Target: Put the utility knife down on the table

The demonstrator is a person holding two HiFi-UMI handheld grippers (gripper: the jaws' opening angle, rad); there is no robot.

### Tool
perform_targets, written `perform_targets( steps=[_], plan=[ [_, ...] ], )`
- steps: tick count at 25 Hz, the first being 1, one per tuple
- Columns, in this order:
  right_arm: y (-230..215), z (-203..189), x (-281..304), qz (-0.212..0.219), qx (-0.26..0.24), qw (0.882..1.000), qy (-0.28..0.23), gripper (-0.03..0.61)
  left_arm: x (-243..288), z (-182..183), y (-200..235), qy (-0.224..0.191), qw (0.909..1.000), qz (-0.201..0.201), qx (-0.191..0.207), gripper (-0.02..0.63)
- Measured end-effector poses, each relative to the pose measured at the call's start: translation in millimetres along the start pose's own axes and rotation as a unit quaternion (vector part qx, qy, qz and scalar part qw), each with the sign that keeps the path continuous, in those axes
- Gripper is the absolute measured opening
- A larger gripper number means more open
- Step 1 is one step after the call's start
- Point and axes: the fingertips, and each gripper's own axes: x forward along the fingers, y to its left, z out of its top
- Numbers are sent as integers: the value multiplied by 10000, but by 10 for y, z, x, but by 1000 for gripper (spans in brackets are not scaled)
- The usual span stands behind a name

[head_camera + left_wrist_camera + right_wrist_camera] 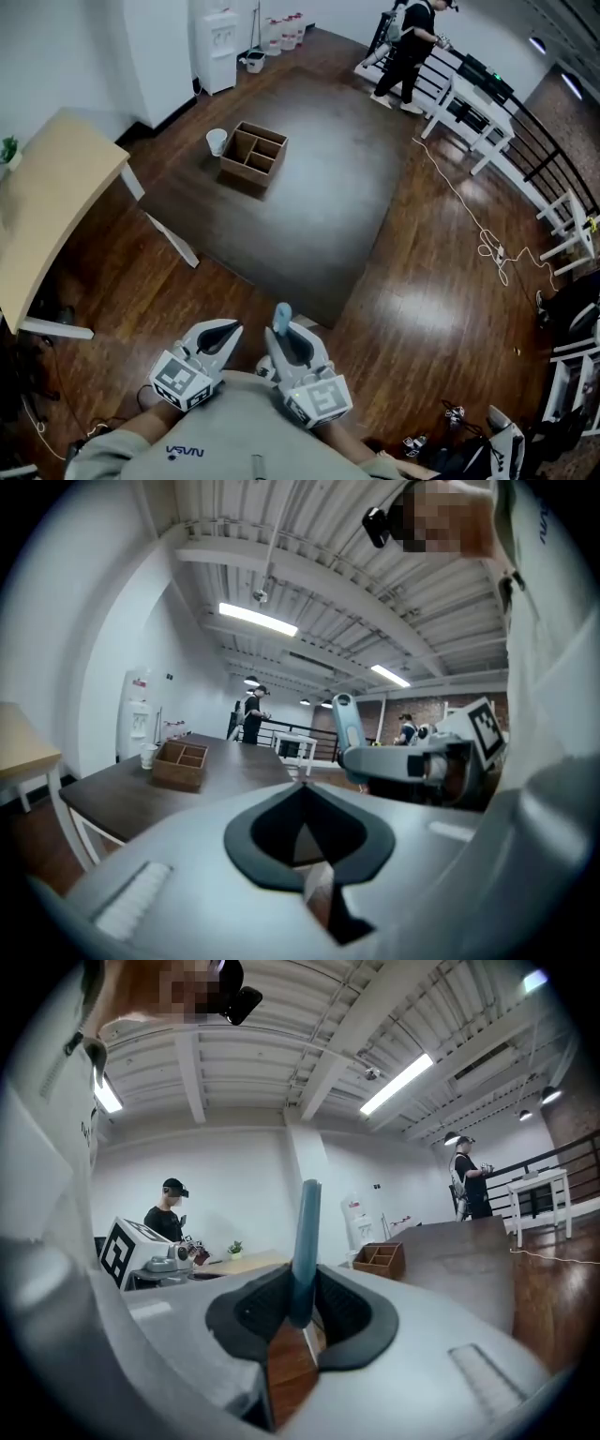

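The utility knife has a blue handle and stands upright between the pads of my right gripper, which is shut on it. In the right gripper view the knife rises straight out of the jaws of my right gripper. My left gripper hangs beside it, jaws together and holding nothing. In its own view the left gripper sees the knife to the right. Both grippers are close to my body, short of the dark table ahead.
A wooden compartment box and a white cup stand at the dark table's far left. A light wood table is to the left. A water dispenser stands by the wall. A person is by white racks.
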Motion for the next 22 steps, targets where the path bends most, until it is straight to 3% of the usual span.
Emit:
perform_targets(
  steps=[7,13,22],
  plan=[
    [-370,-21,-14,-223,192,9996,-36,75,353,101,14,39,9998,-135,103,2],
    [-637,85,98,-606,150,9980,54,76,577,200,183,-50,9996,-291,-49,2],
    [-1292,329,534,-1612,-33,9869,97,75,1332,560,702,-209,9933,-1130,-118,2]
  ],
)
